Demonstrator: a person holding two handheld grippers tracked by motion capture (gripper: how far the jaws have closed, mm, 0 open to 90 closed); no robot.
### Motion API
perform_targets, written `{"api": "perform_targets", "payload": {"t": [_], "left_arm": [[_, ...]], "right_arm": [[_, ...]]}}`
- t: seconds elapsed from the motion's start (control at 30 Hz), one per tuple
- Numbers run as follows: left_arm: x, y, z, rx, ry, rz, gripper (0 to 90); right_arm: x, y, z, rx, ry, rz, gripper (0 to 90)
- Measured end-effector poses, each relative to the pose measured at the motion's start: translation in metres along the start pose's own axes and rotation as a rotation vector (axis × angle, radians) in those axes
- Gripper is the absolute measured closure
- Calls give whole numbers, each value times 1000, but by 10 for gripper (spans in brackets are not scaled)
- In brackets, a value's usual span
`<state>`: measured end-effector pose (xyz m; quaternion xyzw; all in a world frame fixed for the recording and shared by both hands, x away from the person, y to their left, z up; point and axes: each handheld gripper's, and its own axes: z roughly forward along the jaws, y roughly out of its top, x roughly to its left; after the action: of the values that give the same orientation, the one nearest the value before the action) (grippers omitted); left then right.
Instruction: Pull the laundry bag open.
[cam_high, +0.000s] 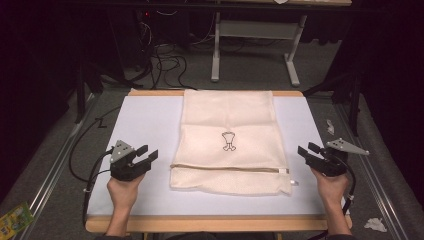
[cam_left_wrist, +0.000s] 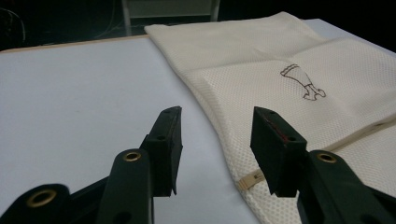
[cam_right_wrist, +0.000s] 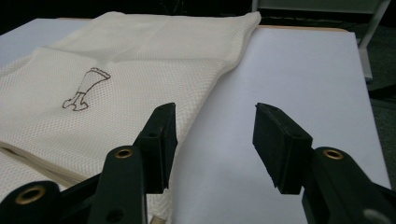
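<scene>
Cream mesh bag (cam_high: 230, 135) lies flat; left gripper (cam_high: 145, 154), right gripper (cam_high: 308, 150) flank it, agape.

The person's two forearms come in from the bottom of the high view, one toward each side. The left hand (cam_high: 123, 191) grips the body of the left claw (cam_high: 148, 154) from behind, with the claw angled inward and slightly away from the person. Its two black jaws stand apart with nothing between them. The right hand (cam_high: 330, 186) holds the right claw (cam_high: 309, 150) the same way, mirrored, pointing inward. Its jaws are spread wide too, with an empty gap. A cable trails from each claw.
</scene>
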<state>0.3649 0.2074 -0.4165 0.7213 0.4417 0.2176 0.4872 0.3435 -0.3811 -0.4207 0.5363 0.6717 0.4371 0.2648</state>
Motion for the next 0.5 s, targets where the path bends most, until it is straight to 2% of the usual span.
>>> {"api": "perform_targets", "payload": {"t": [0.33,0.5], "left_arm": [[19,0,-1,-3,46,-43,510],[25,-5,2,-3,71,-53,506]], "right_arm": [[-18,-5,-4,-22,-37,39,504],[-29,-11,-5,-24,-59,82,507]]}}
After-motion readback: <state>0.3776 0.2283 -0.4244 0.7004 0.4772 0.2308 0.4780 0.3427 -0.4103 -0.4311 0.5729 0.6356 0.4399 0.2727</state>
